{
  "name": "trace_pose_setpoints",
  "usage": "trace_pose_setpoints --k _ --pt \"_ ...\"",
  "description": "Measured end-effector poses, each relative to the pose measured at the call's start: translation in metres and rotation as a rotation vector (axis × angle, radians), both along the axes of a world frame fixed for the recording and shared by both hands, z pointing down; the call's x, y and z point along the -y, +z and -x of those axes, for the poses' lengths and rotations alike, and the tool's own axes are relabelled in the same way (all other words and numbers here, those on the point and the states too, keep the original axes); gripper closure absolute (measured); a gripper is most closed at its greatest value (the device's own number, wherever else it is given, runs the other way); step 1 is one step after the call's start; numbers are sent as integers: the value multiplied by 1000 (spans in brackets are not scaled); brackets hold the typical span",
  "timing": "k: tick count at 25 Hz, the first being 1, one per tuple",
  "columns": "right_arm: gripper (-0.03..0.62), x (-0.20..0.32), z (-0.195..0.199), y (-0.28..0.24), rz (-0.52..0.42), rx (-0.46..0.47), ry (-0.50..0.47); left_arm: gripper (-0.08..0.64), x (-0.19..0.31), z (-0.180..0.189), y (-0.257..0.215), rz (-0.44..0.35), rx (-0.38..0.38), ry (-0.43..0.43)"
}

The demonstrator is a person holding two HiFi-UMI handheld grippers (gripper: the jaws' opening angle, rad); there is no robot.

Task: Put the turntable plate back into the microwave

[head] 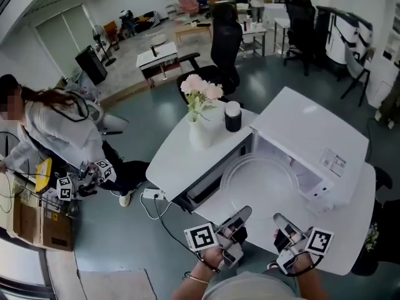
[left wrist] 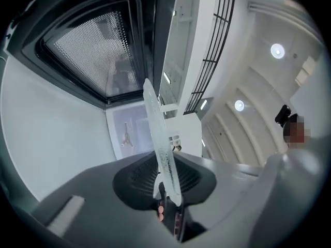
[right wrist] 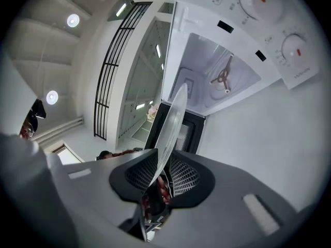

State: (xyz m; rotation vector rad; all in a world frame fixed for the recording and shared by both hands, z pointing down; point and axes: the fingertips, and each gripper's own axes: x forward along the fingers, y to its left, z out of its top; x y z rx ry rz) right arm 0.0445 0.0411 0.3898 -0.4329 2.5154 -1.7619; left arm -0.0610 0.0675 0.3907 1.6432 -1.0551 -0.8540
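Head view shows my left gripper [head: 239, 216] and right gripper [head: 280, 220] each clamped on the near rim of the clear round glass turntable plate [head: 259, 179], a two-sided hold for a flat, steady carry, just before the open white microwave [head: 309, 130].

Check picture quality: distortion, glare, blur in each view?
Head view: sharp, mild wide-angle bend; the clear plate barely shows against the white table. Left gripper view: heavy fisheye, black corners, ceiling lamps blown out. Right gripper view: same fisheye; plate edge soft near the lens.
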Motion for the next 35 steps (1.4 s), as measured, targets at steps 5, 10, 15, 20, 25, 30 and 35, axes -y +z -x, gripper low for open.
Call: trace_pose_setpoints --k 5,10,15,20,25,30,35 --pt "512 3 3 1 6 -3 127 505 18 4 -1 -5 4 128" --pt "514 4 0 -2 -12 1 237 505 28 1 6 13 -13 231" --pt "514 5 -10 6 2 -14 315 505 36 -9 14 22 -24 311" --pt "517 15 -21 17 30 7 341 503 50 -18 22 23 -30 333" --pt "525 15 -24 34 121 60 375 503 52 -21 36 59 -13 342" --pt "529 20 -24 43 165 109 396 503 55 -20 45 67 -42 324" --pt "534 28 -22 53 189 171 424 502 63 -19 60 60 -55 325"
